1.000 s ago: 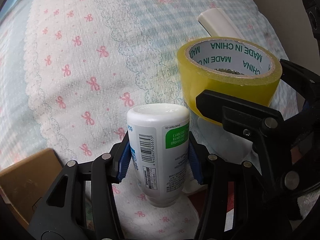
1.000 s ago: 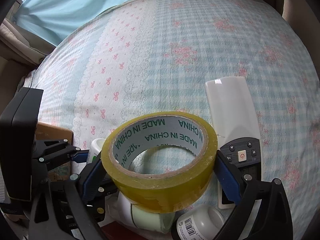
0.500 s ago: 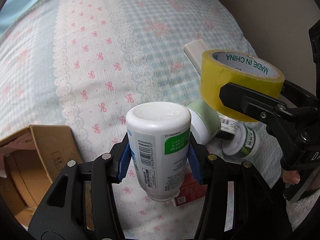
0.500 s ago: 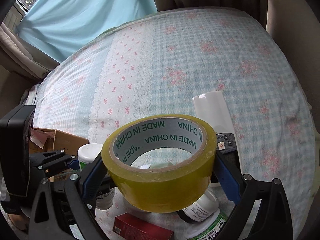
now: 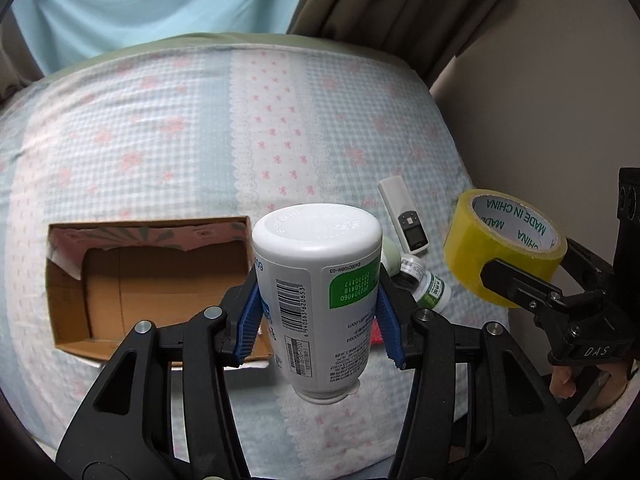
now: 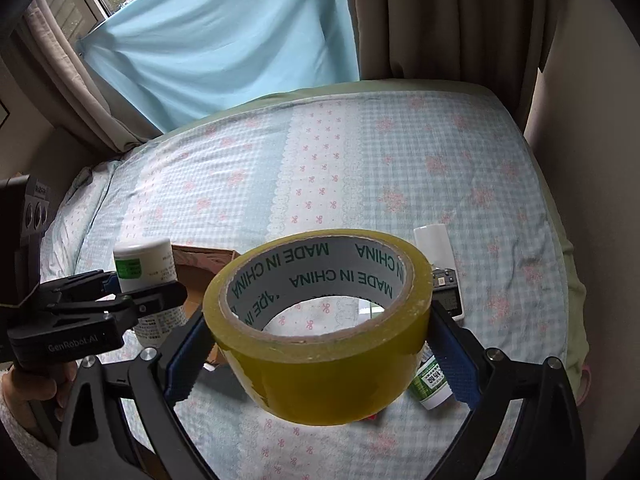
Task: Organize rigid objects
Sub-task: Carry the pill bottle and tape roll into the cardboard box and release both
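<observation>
My left gripper [image 5: 318, 324] is shut on a white bottle [image 5: 320, 292] with a green label, held upside down above the bed; it also shows in the right wrist view [image 6: 146, 280]. My right gripper [image 6: 320, 348] is shut on a yellow tape roll [image 6: 320, 320], which also shows in the left wrist view [image 5: 504, 240]. An open cardboard box [image 5: 152, 280] lies on the bed, left of the bottle. A white remote [image 5: 404, 216], a small green-labelled bottle [image 5: 430, 290] and a pale green jar [image 5: 390, 256] lie on the bed between the grippers.
A red packet [image 5: 376, 334] lies partly hidden behind the left gripper's fingers. The bed has a blue checked cover [image 6: 400, 160]. A wall and brown curtain [image 5: 400, 0] stand at the right, a light blue curtain [image 6: 220, 40] behind.
Both grippers have risen well above the bed with their loads. The cardboard box and more of the bed have come into view.
</observation>
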A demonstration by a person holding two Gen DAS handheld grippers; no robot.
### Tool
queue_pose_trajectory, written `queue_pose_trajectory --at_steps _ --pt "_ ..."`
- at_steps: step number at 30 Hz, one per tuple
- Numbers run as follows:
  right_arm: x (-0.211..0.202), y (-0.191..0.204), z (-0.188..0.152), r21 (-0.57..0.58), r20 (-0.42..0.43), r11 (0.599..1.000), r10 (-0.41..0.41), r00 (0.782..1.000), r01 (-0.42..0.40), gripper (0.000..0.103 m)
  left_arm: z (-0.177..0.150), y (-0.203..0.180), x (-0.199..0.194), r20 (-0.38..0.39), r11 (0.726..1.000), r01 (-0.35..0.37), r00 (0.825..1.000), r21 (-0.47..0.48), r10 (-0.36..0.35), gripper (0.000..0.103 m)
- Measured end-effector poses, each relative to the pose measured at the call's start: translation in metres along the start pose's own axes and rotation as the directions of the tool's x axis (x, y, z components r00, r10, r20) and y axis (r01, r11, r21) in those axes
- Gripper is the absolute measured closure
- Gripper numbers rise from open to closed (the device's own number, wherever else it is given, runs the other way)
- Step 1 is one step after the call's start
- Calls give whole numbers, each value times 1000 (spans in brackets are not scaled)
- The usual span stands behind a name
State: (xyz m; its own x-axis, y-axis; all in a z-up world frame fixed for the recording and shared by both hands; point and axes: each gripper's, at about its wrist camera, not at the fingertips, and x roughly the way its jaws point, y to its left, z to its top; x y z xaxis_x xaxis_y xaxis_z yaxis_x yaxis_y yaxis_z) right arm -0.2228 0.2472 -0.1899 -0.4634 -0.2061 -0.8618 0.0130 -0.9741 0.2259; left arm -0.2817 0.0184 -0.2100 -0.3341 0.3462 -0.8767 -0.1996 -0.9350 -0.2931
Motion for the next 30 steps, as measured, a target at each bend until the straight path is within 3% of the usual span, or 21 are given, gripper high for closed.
queue_pose_trajectory --at_steps 7,15,18,22,27,30 --pt "5 99 -4 -44 -22 998 37 999 -38 5 -11 91 -55 22 999 -44 999 -12 44 57" --pt "59 189 -1 -31 -80 999 -13 997 11 5 -11 194 -61 -35 998 -55 998 27 56 57" --pt "83 215 2 -64 -101 996 -67 993 61 5 -5 222 -48 -72 998 -44 996 49 47 57" --pt "122 234 7 -87 -161 995 -61 985 47 5 5 245 -14 -130 996 -29 991 86 40 57" --pt "182 237 5 -96 -270 993 -95 958 71 5 10 250 43 -211 991 8 977 134 21 57" --pt "213 236 1 -158 -308 984 -125 943 79 5 7 252 77 -256 986 17 966 166 27 57"
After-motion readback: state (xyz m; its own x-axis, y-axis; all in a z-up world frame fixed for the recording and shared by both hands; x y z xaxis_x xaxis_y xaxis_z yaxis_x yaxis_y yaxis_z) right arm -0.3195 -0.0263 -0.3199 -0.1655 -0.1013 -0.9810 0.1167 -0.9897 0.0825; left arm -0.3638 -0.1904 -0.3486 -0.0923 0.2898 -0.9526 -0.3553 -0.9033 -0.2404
